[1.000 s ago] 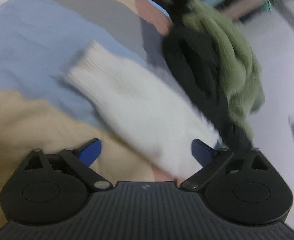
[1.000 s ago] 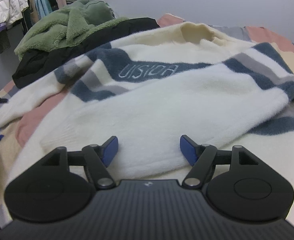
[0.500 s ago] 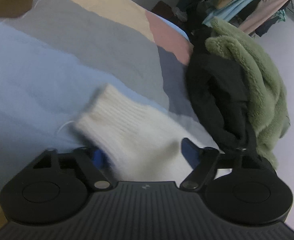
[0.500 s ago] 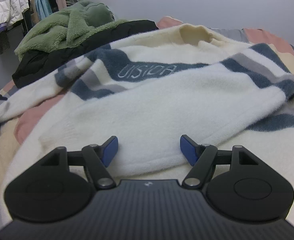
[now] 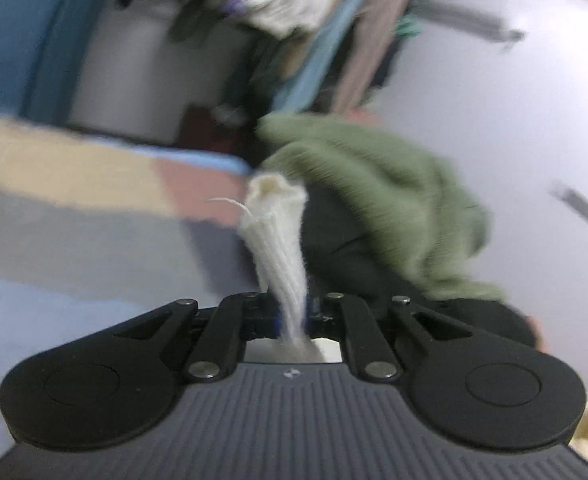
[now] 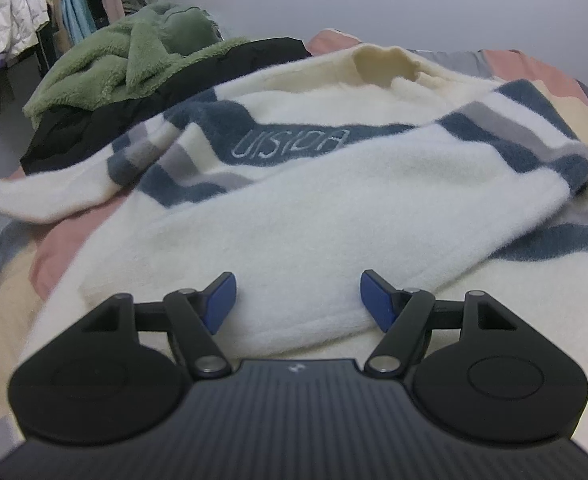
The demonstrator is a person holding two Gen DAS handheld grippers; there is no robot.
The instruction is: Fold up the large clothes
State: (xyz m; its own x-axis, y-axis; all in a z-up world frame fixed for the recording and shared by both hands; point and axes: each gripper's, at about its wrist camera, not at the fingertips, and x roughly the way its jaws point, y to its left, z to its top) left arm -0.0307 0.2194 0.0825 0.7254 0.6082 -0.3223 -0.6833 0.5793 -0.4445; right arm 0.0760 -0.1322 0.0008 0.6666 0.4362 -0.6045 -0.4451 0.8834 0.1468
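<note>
A cream sweater [image 6: 294, 208] with navy and grey stripes lies spread on the bed. Its right sleeve is folded across the body. My left gripper [image 5: 291, 314] is shut on the cream ribbed cuff [image 5: 275, 220] of the other sleeve, which sticks up between the jaws, lifted off the bed. In the right wrist view that sleeve [image 6: 45, 196] stretches out to the left, raised. My right gripper [image 6: 298, 300] stands open over the folded sleeve's end, its blue pads [image 6: 221, 296] on either side of the fabric without pressing it.
A green fleece garment [image 6: 133, 56] and a black garment [image 6: 105, 120] are heaped at the bed's far left. The bedcover [image 5: 73, 216] has tan, pink, grey and blue patches. A rack of hanging clothes [image 6: 21, 12] stands beyond the bed.
My left gripper closed on the sleeve cuff and rose with it, rolling as it went; the sleeve now lifts off the bed. My right gripper stayed still and open.
</note>
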